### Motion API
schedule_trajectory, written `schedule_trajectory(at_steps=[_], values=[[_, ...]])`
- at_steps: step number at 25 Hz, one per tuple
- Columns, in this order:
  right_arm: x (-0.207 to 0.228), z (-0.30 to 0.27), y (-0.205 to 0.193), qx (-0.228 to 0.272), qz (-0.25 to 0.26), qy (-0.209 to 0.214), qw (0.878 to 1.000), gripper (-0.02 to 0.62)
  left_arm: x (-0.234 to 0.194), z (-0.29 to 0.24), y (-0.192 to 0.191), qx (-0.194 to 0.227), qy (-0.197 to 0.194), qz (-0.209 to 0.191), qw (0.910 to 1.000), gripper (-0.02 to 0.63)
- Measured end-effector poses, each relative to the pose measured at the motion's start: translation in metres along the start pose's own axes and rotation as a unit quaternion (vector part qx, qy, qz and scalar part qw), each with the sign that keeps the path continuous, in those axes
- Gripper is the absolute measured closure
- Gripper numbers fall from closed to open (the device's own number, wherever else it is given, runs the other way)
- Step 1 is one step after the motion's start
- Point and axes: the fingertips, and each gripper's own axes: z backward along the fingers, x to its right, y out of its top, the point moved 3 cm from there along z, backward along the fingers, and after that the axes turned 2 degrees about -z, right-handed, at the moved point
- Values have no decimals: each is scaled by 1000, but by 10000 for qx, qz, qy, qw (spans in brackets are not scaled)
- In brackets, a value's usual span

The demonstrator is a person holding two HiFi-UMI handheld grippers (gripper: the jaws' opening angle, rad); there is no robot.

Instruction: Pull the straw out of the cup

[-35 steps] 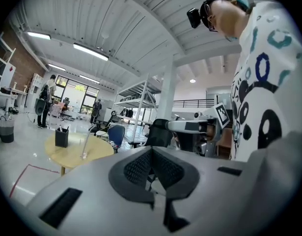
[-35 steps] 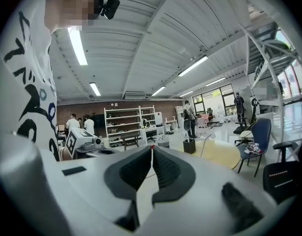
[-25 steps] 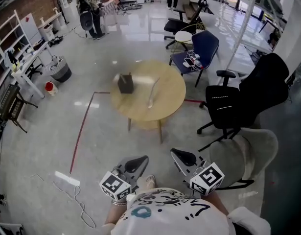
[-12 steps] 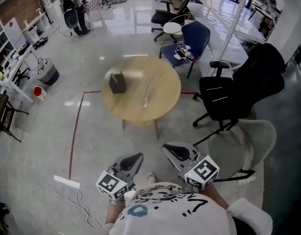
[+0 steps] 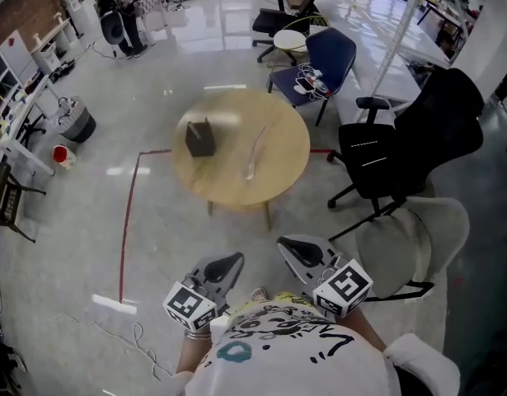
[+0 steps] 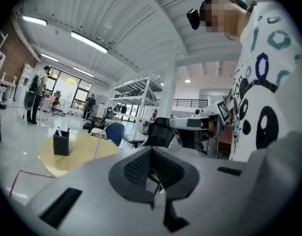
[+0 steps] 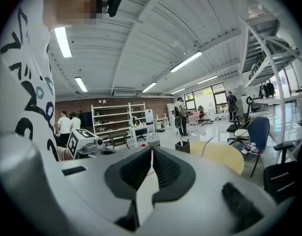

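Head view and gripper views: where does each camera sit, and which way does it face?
Head view: on the person's head, facing steeply down at the round table; shows their shirt, left gripper and right gripper.
Left gripper view: on the left gripper, looking along its shut jaws across the room; shirt and right gripper at right.
Right gripper view: on the right gripper, along its shut jaws; shirt and left gripper's marker cube at left.
Shared: all see the table, black box and straw.
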Motion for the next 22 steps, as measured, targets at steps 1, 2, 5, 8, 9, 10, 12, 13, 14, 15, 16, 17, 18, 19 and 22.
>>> schedule_trajectory(at_steps=[1, 2, 5, 8, 9, 10, 12, 13, 14, 15, 16, 17, 18, 19, 22], values=[[2, -2, 0, -4, -23, -42, 10000, 568, -4, -1, 1, -7, -11, 1, 10000, 591], [4, -4, 0, -10, -46, -77, 10000, 568, -7, -3, 2, 0, -17, 7, 10000, 591], [15, -7, -4, -38, -81, -145, 9999, 568, -16, -9, 2, 16, -21, 51, 10000, 591], [32, -14, -7, -127, -124, -221, 9996, 568, -27, -18, -2, -64, -51, 90, 9999, 591], [39, -17, -6, -145, -145, -235, 9995, 568, -31, -23, 1, -49, -45, 88, 9999, 591], [46, -21, -5, -153, -158, -242, 9995, 568, -36, -27, 4, -38, -32, 96, 9999, 591], [60, -31, -2, -163, -144, -232, 9995, 568, -47, -34, 3, -63, 35, 147, 9999, 591], [68, -36, 1, -177, -110, -212, 9996, 568, -55, -38, 3, -57, 102, 161, 9998, 591], [77, -43, 5, -190, -61, -182, 9996, 568, -64, -43, 6, -33, 176, 154, 9997, 591], [86, -49, 9, -197, -8, -143, 9997, 568, -73, -49, 10, -13, 236, 133, 9996, 591], [96, -55, 14, -202, 38, -102, 9997, 568, -82, -56, 14, -4, 279, 115, 9995, 591], [107, -61, 19, -211, 69, -64, 9997, 568, -91, -64, 18, 0, 314, 102, 9995, 591], [117, -67, 24, -220, 88, -27, 9997, 568, -100, -72, 23, 1, 349, 82, 9994, 591], [127, -73, 27, -228, 96, 12, 9997, 568, -109, -80, 27, 2, 390, 54, 9992, 591], [153, -95, 37, -250, 83, 131, 9996, 568, -135, -100, 40, 41, 553, 39, 9985, 591]])
